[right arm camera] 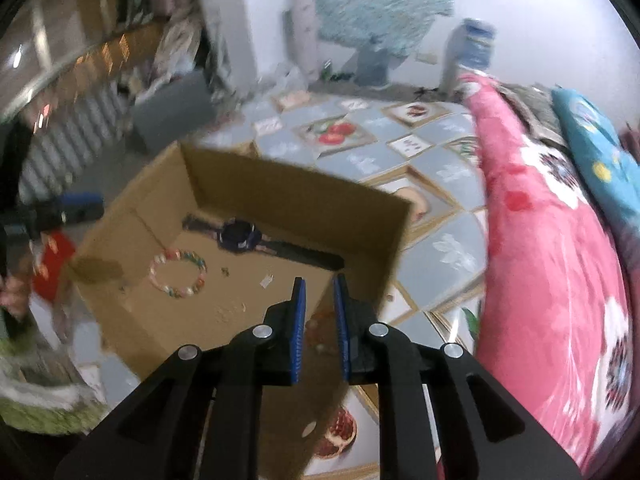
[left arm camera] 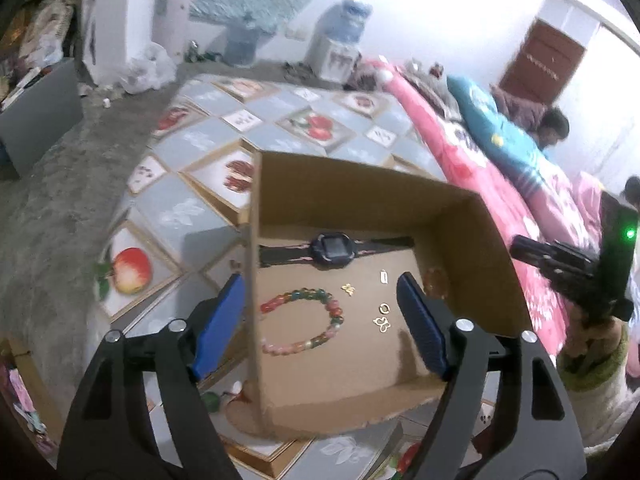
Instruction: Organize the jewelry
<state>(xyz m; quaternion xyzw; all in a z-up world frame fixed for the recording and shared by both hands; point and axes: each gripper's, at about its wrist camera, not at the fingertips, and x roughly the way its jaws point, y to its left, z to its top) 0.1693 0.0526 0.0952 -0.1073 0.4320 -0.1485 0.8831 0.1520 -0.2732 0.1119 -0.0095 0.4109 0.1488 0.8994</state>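
Left wrist: your left gripper [left arm camera: 322,322] is spread wide, empty, straddling the cardboard box's [left arm camera: 472,216] left wall, likely to steady it. Inside, flat on the floor: watch [left arm camera: 333,249] along the back, bead bracelet [left arm camera: 304,320] in front, small gold charms [left arm camera: 382,318] just beside it.

Right wrist: your right gripper [right arm camera: 320,296] is narrowed to a slim gap, nothing visibly between the pads, hovering above the box's near right corner. Probably poised for tiny pieces. Blurry.

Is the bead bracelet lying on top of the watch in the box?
No, the bead bracelet lies apart from the watch on the box floor.
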